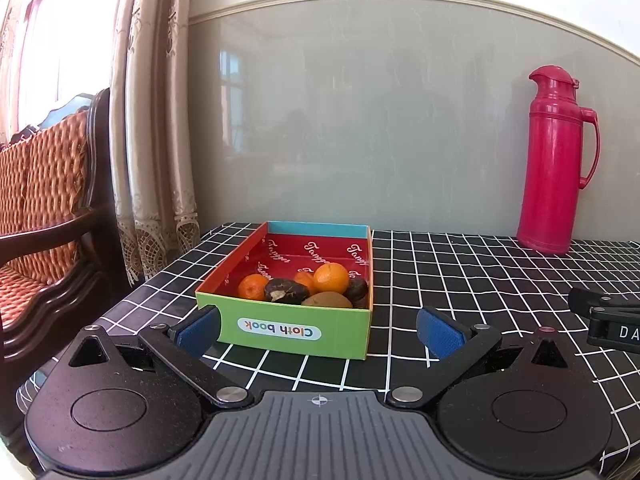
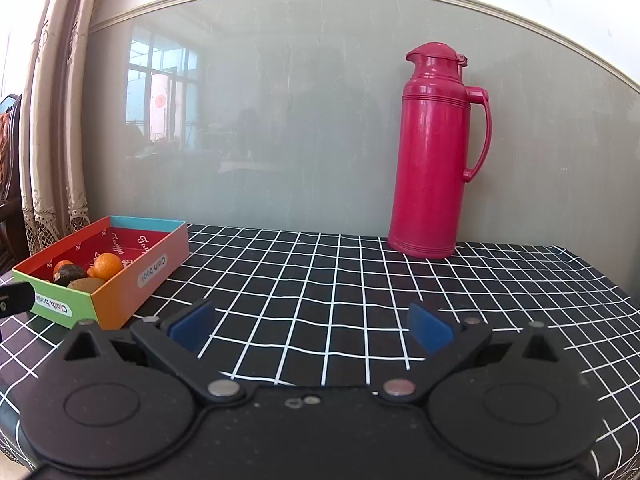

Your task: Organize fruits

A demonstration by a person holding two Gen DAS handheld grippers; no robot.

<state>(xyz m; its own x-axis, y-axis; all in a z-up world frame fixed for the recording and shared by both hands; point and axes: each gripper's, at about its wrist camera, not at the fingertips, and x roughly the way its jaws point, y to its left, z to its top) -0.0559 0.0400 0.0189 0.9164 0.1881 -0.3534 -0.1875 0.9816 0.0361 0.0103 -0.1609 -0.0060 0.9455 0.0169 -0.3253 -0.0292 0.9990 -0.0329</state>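
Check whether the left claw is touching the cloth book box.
Cannot tell. In the left wrist view the open left claw straddles the box; one pad overlaps its green wall with no visible gap, while tablecloth shows between the other pad and the box.

Both handheld grippers level, jaws wide apart

The black left gripper with blue-padded fingers [image 1: 318, 330] holds nothing – its pads splayed (tips just off the surface); the matching black right gripper [image 2: 311, 326] – equally spread – grips nothing either.
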